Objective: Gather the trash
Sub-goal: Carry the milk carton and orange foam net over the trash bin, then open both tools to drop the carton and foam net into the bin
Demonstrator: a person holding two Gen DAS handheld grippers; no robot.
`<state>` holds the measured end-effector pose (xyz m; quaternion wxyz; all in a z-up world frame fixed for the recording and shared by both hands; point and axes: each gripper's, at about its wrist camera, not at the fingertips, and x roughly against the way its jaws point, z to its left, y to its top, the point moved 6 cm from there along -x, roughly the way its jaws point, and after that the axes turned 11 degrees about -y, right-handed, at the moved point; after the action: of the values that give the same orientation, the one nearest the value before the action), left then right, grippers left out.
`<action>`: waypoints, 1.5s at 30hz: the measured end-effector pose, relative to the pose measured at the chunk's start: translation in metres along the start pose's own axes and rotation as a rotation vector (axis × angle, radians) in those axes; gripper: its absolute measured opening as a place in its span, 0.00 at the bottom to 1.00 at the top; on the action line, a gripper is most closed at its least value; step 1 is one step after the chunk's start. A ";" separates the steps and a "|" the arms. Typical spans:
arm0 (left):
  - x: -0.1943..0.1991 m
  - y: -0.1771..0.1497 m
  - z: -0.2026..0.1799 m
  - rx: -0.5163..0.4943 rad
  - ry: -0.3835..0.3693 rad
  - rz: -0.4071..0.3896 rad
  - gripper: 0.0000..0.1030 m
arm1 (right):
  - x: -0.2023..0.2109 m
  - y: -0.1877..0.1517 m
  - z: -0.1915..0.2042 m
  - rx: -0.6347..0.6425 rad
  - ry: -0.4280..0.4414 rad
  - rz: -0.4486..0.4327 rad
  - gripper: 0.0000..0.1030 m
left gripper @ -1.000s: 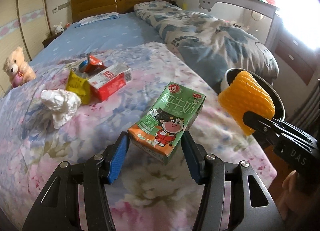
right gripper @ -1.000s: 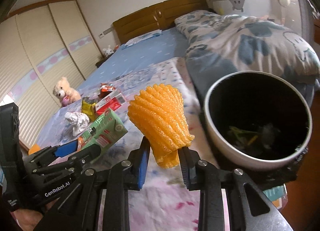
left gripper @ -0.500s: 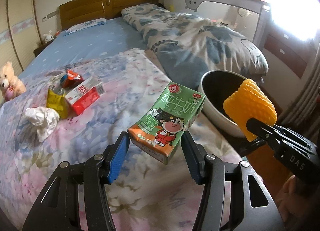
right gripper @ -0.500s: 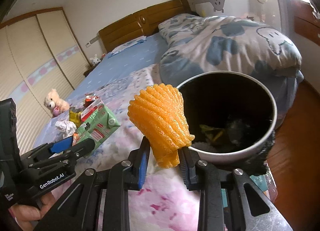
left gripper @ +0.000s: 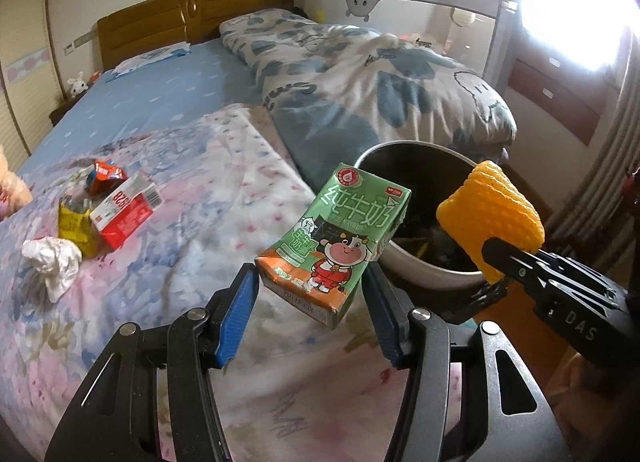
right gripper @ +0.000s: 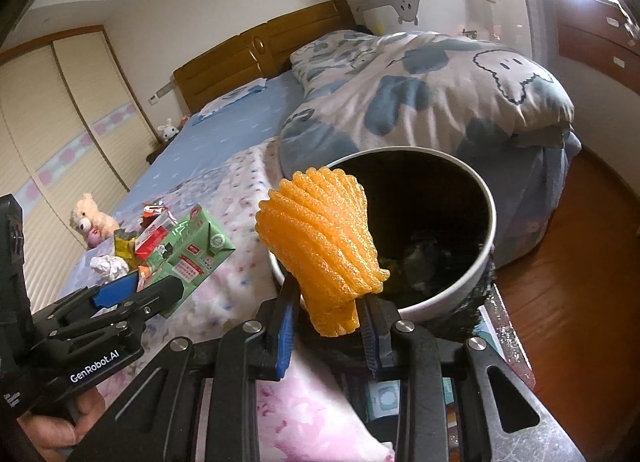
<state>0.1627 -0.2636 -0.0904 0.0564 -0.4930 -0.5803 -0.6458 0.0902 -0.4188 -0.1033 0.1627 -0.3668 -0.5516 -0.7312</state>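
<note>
My left gripper (left gripper: 310, 302) is shut on a green milk carton (left gripper: 336, 238) and holds it in the air beside the round bin (left gripper: 424, 268). The carton also shows in the right wrist view (right gripper: 188, 250). My right gripper (right gripper: 330, 314) is shut on an orange foam fruit net (right gripper: 324, 250), held over the near rim of the bin (right gripper: 444, 290). The net shows in the left wrist view (left gripper: 490, 217) too. The bin has a pale rim, a dark inside and some trash at the bottom.
More trash lies on the floral blanket (left gripper: 208, 197): a red and white box (left gripper: 124, 209), a yellow wrapper (left gripper: 76, 225), a crumpled tissue (left gripper: 52, 266), a small red packet (left gripper: 104, 173). A folded quilt (left gripper: 372, 85) lies behind the bin. Wooden floor (right gripper: 580, 262) at right.
Both grippers have moved right, toward the bin, with their loads. The bin is now larger and closer in both views, and the trash pile has slid to the left.
</note>
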 end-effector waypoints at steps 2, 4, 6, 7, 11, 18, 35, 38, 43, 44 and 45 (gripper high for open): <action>-0.002 0.003 -0.004 -0.005 -0.003 0.000 0.52 | 0.000 0.002 -0.005 -0.005 -0.006 0.001 0.28; -0.005 0.005 -0.006 -0.008 -0.006 0.001 0.52 | -0.001 0.003 -0.010 -0.013 -0.011 0.003 0.28; -0.007 0.007 -0.009 -0.011 -0.008 0.003 0.52 | -0.002 0.005 -0.014 -0.019 -0.015 0.004 0.28; -0.009 0.008 -0.010 -0.013 -0.008 0.004 0.52 | -0.003 0.006 -0.016 -0.020 -0.017 0.004 0.28; -0.014 0.013 -0.017 -0.018 -0.014 0.008 0.52 | -0.003 0.009 -0.021 -0.018 -0.024 0.004 0.28; -0.025 0.023 -0.028 -0.036 -0.020 0.014 0.52 | -0.009 0.018 -0.030 -0.020 -0.037 0.011 0.28; -0.051 0.037 -0.040 -0.057 -0.027 0.056 0.52 | -0.024 0.032 -0.048 -0.057 -0.034 0.050 0.28; -0.054 0.038 -0.043 -0.064 -0.027 0.061 0.52 | -0.028 0.033 -0.047 -0.049 -0.033 0.059 0.28; -0.060 0.039 -0.047 -0.066 -0.042 0.077 0.53 | -0.033 0.035 -0.049 -0.052 -0.029 0.071 0.31; -0.061 0.039 -0.047 -0.065 -0.048 0.082 0.53 | -0.033 0.035 -0.050 -0.056 -0.027 0.076 0.32; -0.061 0.039 -0.048 -0.064 -0.053 0.084 0.53 | -0.034 0.035 -0.051 -0.060 -0.023 0.079 0.33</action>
<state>0.1917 -0.3455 -0.0985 0.0523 -0.5356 -0.5395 -0.6475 0.1179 -0.4833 -0.1096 0.1742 -0.4015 -0.5163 -0.7361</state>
